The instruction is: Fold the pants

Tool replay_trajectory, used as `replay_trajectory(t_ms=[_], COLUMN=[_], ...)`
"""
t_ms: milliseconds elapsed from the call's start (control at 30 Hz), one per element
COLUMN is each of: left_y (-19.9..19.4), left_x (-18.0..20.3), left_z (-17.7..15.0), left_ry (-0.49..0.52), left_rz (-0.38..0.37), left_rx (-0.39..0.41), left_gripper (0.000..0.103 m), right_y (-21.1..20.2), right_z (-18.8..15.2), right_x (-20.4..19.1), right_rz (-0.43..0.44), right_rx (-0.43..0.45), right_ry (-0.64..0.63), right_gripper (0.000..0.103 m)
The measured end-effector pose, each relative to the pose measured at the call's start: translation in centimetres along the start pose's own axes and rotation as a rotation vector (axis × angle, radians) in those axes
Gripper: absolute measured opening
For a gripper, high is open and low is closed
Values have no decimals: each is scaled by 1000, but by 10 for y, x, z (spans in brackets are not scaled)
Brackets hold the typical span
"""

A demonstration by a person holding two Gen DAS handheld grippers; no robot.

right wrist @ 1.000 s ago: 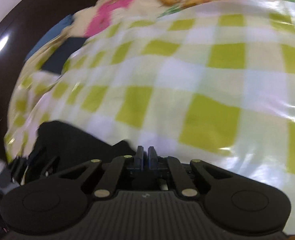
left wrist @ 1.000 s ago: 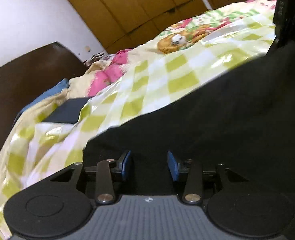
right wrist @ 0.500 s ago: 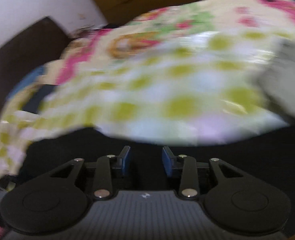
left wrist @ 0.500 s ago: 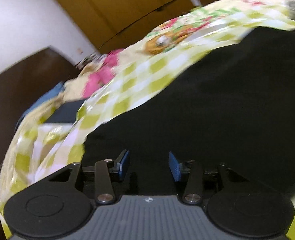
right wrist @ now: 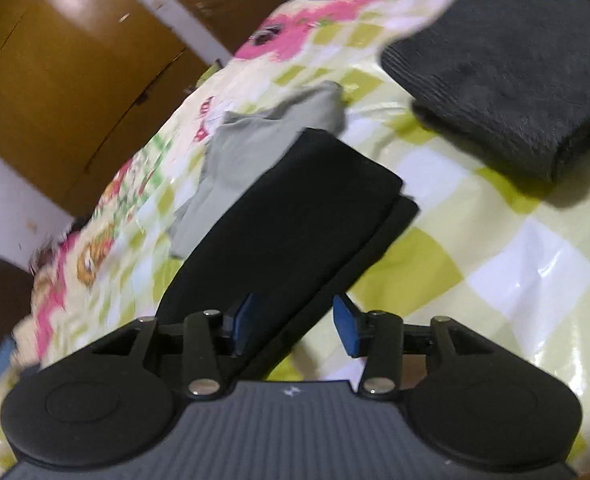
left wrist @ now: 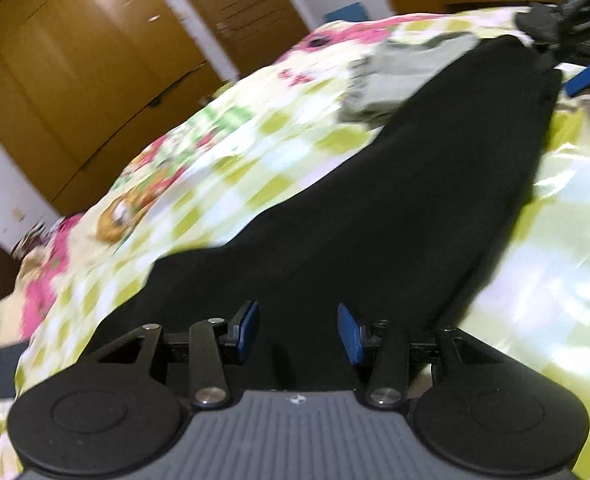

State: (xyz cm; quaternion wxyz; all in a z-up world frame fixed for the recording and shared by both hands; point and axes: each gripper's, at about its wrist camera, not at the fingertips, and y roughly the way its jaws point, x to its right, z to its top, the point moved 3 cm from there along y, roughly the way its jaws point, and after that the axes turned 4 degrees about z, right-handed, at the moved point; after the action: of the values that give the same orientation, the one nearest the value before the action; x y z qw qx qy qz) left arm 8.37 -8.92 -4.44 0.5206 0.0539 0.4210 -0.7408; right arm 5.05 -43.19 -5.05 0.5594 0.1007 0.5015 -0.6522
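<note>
Left wrist view showed the black pants (left wrist: 375,216) stretched long across the checked bedspread (left wrist: 231,168), laid flat for folding. My left gripper (left wrist: 298,330) hung released over one end; my right gripper (right wrist: 293,326), jaws just spreading, gripped nothing at the far cuff.

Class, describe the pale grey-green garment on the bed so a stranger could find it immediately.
Start at the bed's checked yellow-green cover. Black pants lie stretched along it; the pale grey-green garment lies crumpled beside their far end, partly under them. Unlike the dark grey folded item nearby, it is light and unfolded.
</note>
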Motion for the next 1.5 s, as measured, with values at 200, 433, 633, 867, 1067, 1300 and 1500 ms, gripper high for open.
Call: replay_trajectory(t_ms=[200, 433, 633, 867, 1067, 1300, 1500], left_y=[5, 6, 4, 3, 3, 2, -1], left_x=[27, 43, 55, 56, 59, 61, 60], left_z=[18, 37, 41, 50, 54, 59, 59], left_ry=[62, 84, 69, 56, 61, 62, 74], left_rz=[-18, -57, -81, -101, -112, -120, -122], left_rx=[-1, 27, 39, 56, 71, 81, 97], left_gripper=[58, 58, 58, 58, 58, 59, 59], right_y=[14, 3, -30, 4, 14, 26, -10], right_z=[7, 7, 19, 27, 32, 29, 28], right_x=[23, 22, 18, 35, 37, 49, 37], right_rz=[79, 45, 46, 70, 67, 171, 240], right_rx=[36, 41, 138, 68, 60, 41, 79], right_ry=[174, 153, 69, 208, 234, 356, 274], right_gripper=[45, 45, 47, 47, 45, 4, 4])
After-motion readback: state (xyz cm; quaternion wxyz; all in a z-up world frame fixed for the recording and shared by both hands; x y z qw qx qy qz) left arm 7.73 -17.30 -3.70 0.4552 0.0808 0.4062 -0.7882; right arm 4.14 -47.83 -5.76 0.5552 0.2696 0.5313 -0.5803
